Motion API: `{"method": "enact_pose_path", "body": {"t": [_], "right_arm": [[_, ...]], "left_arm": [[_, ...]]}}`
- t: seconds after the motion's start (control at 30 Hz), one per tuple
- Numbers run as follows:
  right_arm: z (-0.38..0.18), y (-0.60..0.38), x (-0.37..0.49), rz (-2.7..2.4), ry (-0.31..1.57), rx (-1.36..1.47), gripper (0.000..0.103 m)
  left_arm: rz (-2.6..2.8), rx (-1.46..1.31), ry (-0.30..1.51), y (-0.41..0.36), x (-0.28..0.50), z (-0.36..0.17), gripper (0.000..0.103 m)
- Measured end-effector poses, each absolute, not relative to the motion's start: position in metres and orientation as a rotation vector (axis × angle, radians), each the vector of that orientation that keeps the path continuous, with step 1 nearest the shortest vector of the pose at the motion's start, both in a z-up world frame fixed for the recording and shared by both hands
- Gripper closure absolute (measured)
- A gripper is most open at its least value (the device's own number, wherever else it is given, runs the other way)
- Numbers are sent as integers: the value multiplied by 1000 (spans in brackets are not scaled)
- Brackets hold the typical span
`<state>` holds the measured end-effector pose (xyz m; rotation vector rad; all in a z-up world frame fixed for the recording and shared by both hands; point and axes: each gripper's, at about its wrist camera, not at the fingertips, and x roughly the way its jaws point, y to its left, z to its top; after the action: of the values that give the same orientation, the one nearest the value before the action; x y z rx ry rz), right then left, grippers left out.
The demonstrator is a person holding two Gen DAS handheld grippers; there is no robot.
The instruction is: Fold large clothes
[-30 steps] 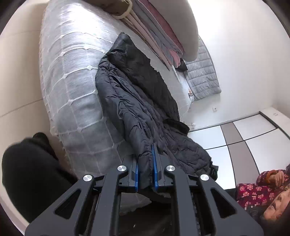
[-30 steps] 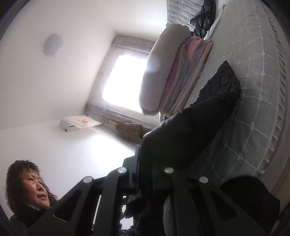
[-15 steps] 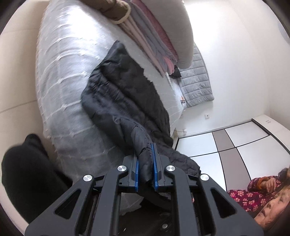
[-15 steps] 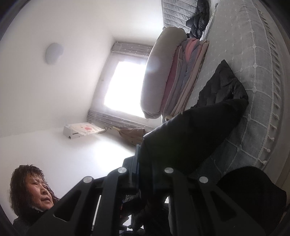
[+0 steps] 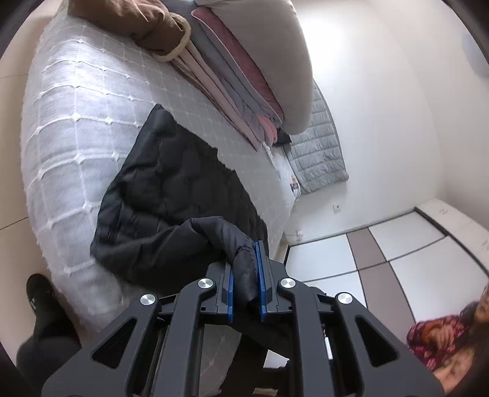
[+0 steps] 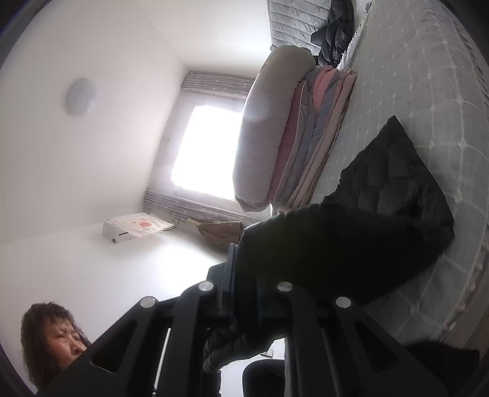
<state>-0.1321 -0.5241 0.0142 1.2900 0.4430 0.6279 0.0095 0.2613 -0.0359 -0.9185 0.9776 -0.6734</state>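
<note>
A black quilted down jacket (image 5: 171, 195) lies on the grey checked bed cover (image 5: 76, 128), its near end lifted off the bed edge. My left gripper (image 5: 246, 271) is shut on a fold of the jacket's edge, blue pads pressed on the cloth. In the right wrist view the same jacket (image 6: 382, 207) stretches from the bed toward me. My right gripper (image 6: 246, 274) is shut on another part of its edge; the cloth drapes over and hides its right finger.
A stack of folded quilts and a grey pillow (image 5: 262, 61) sits at the far side of the bed, with a brown garment (image 5: 146, 24) beside it. A person (image 6: 52, 339) in a flowered top (image 5: 440, 336) is nearby. A dark-socked foot (image 5: 39, 302) stands at the bed's edge.
Both grippers have carried the jacket's near edge forward over the bed. The jacket now looks shorter and more folded, with less of it hanging off the bed edge.
</note>
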Motion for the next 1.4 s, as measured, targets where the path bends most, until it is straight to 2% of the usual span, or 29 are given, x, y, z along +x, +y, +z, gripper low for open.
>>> {"method": "enact_pose_path", "body": {"t": [0.33, 0.93, 1.2, 1.3, 1.4], "right_arm": [[-3, -540, -48, 557, 521, 1344, 92], [-65, -558, 57, 392, 696, 1424, 92], [-115, -565, 96, 283, 832, 1461, 83], [-125, -569, 105, 266, 850, 1475, 76], [-128, -575, 111, 276, 841, 1498, 65]], "left_arm": [[-610, -986, 1006, 254, 99, -59, 92], [-491, -1025, 1097, 236, 201, -107, 92], [-384, -1028, 1192, 226, 242, -161, 91], [-372, -1023, 1203, 221, 252, -169, 91], [-363, -1009, 1200, 217, 259, -171, 89]]}}
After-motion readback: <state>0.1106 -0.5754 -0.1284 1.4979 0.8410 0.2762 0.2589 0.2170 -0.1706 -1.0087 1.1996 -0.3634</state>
